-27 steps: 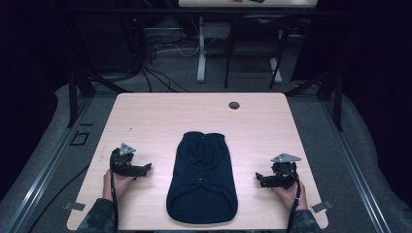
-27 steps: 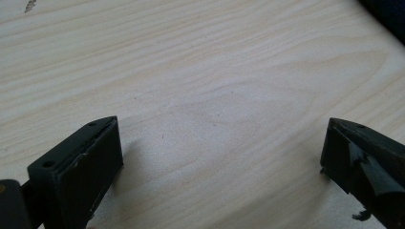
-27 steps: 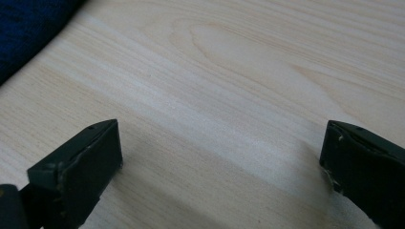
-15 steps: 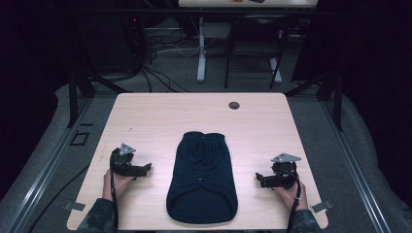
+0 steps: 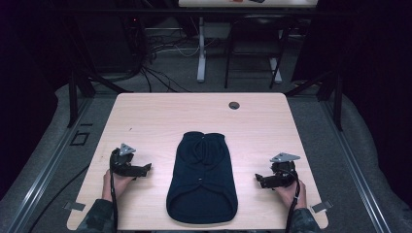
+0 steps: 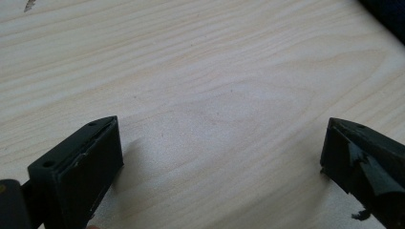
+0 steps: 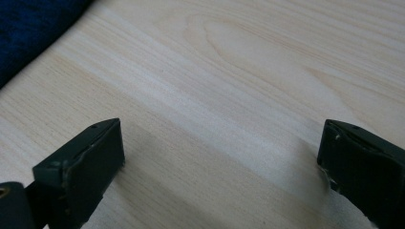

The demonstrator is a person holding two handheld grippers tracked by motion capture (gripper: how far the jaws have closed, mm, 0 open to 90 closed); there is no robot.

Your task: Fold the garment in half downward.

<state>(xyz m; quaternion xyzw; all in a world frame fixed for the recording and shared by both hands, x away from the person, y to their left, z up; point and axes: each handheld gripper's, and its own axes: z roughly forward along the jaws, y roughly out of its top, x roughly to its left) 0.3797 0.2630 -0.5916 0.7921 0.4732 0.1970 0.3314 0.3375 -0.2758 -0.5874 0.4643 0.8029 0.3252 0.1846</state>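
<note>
A dark navy garment (image 5: 203, 178) lies flat in the middle of the light wooden table (image 5: 160, 116), its narrow end pointing away from the person. My left gripper (image 5: 147, 168) rests on the table to the garment's left, held in a hand, jaws wide apart over bare wood (image 6: 219, 129). My right gripper (image 5: 259, 179) rests to the garment's right, also open, with nothing between its jaws (image 7: 219, 143). A corner of the navy garment (image 7: 28, 28) lies at the upper left of the right gripper view, and a sliver of the garment (image 6: 389, 14) at the upper right of the left gripper view.
A round dark grommet hole (image 5: 234, 105) sits near the table's far edge. Beyond the table stand dark metal frame legs (image 5: 73, 97), a white post (image 5: 201, 53) and cables (image 5: 160, 48) on a grey floor. Bare wood surrounds the garment on all sides.
</note>
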